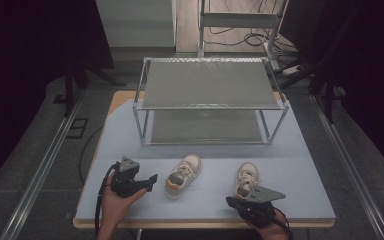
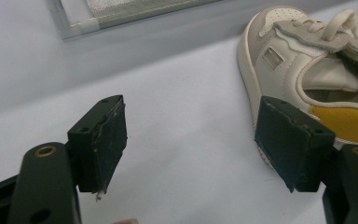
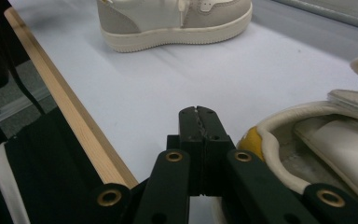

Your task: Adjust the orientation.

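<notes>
The left tongs (image 2: 191,144) stand wide apart with nothing between them, low over the tabletop (image 1: 300,165), just beside the heel of the left shoe (image 1: 182,176), whose yellow heel patch faces them. The right tongs (image 3: 199,128) are pressed together and hold nothing, hovering by the heel of the right shoe (image 1: 246,177) near the front edge of the tabletop. Both shoes lie toes away from the person, well apart, in front of a metal rack (image 1: 207,82) with two shelves.
</notes>
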`<action>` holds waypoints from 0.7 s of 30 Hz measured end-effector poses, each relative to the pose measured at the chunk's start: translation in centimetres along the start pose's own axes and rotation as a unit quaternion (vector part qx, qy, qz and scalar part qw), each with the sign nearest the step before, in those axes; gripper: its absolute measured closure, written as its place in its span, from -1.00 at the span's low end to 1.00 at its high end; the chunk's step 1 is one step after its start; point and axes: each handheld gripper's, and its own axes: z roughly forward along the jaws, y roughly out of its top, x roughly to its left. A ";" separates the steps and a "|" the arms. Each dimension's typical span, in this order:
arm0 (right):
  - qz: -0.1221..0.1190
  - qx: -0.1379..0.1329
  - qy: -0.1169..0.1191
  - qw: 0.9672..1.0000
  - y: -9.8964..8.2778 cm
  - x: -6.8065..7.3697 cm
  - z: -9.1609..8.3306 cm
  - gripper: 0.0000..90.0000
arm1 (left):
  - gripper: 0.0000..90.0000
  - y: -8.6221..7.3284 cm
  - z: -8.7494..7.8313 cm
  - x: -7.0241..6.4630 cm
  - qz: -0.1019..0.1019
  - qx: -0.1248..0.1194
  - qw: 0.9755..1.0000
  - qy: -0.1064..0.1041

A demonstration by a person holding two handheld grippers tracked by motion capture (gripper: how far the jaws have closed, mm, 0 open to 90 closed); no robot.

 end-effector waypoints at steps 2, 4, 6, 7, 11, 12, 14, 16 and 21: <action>-0.002 0.001 -0.001 1.000 -0.1 -0.1 -0.1 0.98 | -0.45 0.0 0.0 0.0 0.000 0.000 1.000 0.000; 0.002 0.000 0.002 1.000 -0.2 -0.3 -0.4 0.98 | -0.45 0.0 0.0 -0.1 0.000 0.000 1.000 0.001; 0.005 0.000 0.001 1.000 -0.4 -0.5 -0.7 0.98 | -0.45 0.0 -0.1 -0.1 0.000 -0.002 1.000 -0.001; 0.010 0.000 0.000 1.000 -0.5 -0.7 -0.9 0.98 | -0.45 0.0 -0.1 -0.1 0.000 -0.002 1.000 -0.001; 0.026 0.003 -0.011 1.000 -1.4 -1.9 -2.0 0.98 | -0.45 0.0 -0.1 0.1 -0.002 -0.001 1.000 0.000; 0.026 0.003 -0.011 1.000 -1.4 -1.9 -2.0 0.98 | -0.45 0.0 -0.1 0.1 -0.002 0.000 1.000 0.001; 0.046 0.003 -0.018 0.999 -1.8 -3.0 -2.6 0.98 | -0.45 0.0 -0.1 0.2 -0.003 -0.001 1.000 0.000; 0.049 0.002 -0.021 0.999 -1.9 -3.2 -2.7 0.98 | -0.45 0.0 -0.1 0.1 -0.003 -0.002 1.000 0.000; 0.062 0.003 -0.030 0.998 -2.2 -4.2 -3.4 0.98 | -0.45 0.0 -0.1 0.2 -0.003 -0.001 1.000 0.000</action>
